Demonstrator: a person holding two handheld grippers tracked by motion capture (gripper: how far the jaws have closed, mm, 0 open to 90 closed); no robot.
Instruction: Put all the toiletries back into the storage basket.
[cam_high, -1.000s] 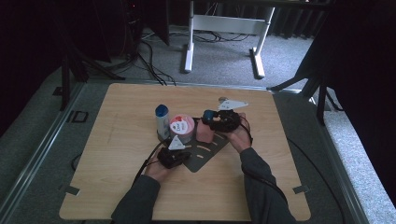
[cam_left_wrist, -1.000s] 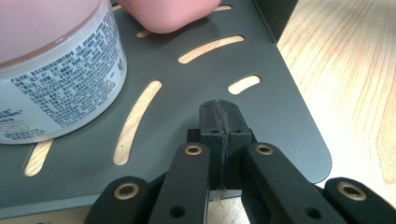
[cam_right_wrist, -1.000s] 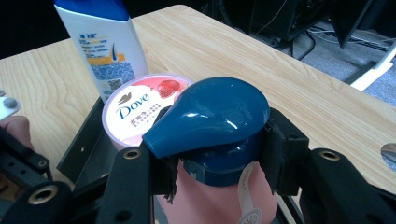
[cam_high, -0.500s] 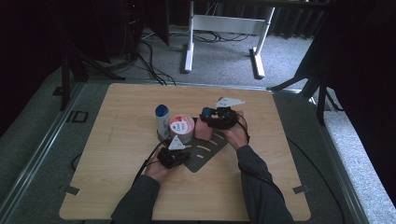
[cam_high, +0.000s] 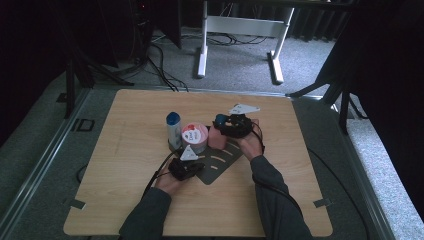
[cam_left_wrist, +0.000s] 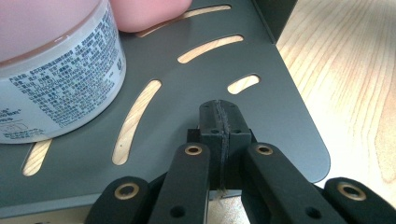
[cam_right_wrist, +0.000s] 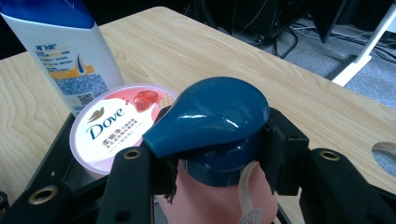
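Wood-grain tabletop on a grey carpeted floor, dark drapes around it, a white stand at the back.

From the high view, the left gripper sits at the near edge of a dark slotted tray, and the right gripper hangs over the tray's far side, clamped on a pink pump bottle. Just left of that claw stands a round Dove tub, and beyond the tub a white shampoo bottle with a blue cap.

In the left gripper view, the claw's jaws are pressed together with nothing visible between them, tips resting over the tray's flat plate. The tub looms up and to the left of the tips, with the pink bottle's base behind it.

In the right gripper view, the pads squeeze the blue collar under the pump head, the pink body hanging below. The tub lies just left of the claw, touching or nearly so; the shampoo bottle stands farther left.

My worry is the grip: it holds high on the pump, so the heavier body could swing or the pump could twist in the pads. Set down crooked, the bottle may tip, or nudge the tub into the shampoo bottle. If the left claw lifts off, the tray could slide.
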